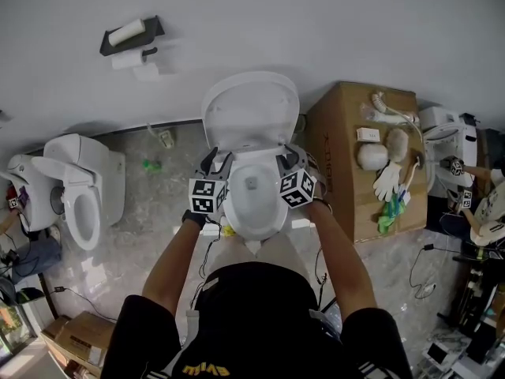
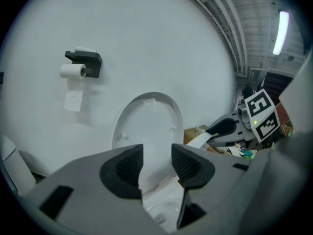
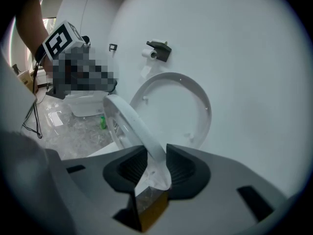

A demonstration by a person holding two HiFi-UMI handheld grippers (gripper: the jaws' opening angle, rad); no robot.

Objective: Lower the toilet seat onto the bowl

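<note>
The white, oval, hard plastic toilet seat (image 3: 128,121) is a stiff ring that should swing as one piece on its rear hinge. It is light enough for one grip, but it is glossy and likely slippery, and it could slam or crack if it slips free. The safest hold looks to be the front or side of the rim, well away from the hinge, with the flat of the ring lying between the pads. The right hand-held gripper (image 3: 155,163) has such a hold: its dark ribbed pads are pinched on the thin edge of the ring. The ring rises from the jaws as a smooth, curved white band, tilted partway between upright and flat. The seat therefore stands above the white ceramic toilet bowl (image 1: 254,215), clear of the raised white lid (image 3: 191,112), which leans on the pale wall (image 3: 244,58) behind. The left hand-held gripper (image 2: 157,163) is at the bowl's other side. Its jaws are partly spread and the pads press on nothing, with only the lid and bowl showing through the gap.
</note>
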